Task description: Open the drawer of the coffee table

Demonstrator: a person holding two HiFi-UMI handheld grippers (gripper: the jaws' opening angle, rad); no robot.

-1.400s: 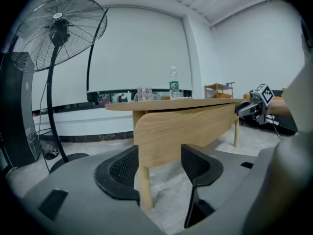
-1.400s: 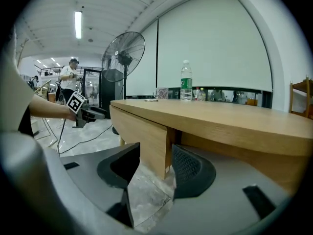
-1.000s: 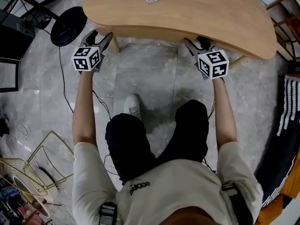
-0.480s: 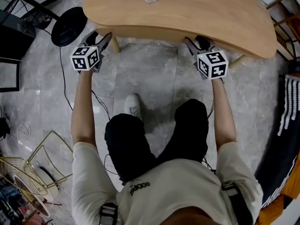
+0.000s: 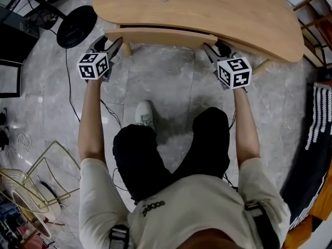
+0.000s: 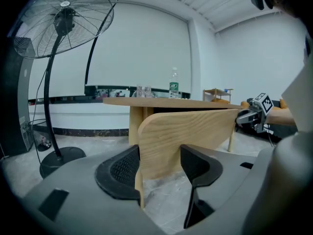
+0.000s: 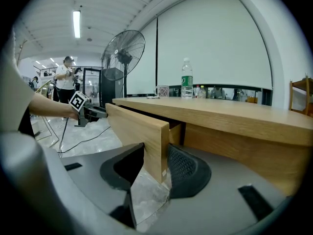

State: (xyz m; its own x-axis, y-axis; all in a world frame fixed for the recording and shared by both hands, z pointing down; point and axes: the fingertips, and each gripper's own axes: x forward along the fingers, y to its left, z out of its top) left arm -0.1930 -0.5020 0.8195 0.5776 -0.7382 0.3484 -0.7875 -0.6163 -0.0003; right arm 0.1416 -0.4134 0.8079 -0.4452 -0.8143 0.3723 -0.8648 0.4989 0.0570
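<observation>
The wooden coffee table [image 5: 223,12] has a shallow drawer whose front [image 5: 161,37] stands a little way out from under the top. My left gripper [image 5: 115,42] holds the front's left end, and in the left gripper view the panel [image 6: 195,131] sits between the pads of that gripper [image 6: 161,163]. My right gripper [image 5: 210,49] holds the right end; in the right gripper view its pads [image 7: 183,168] press both faces of the panel [image 7: 134,126]. Both grippers' jaws have just been closing on the drawer front.
A standing fan's round base [image 5: 76,27] and its cable lie on the marble floor left of the table. A gold wire rack [image 5: 31,185] is at the lower left, a wooden chair [image 5: 314,14] at the right. A water bottle [image 7: 186,80] stands on the table. My shoe [image 5: 144,115] is under the drawer.
The drawer front, flush under the tabletop before, has come out a little toward me, with both grippers drawing back with it.
</observation>
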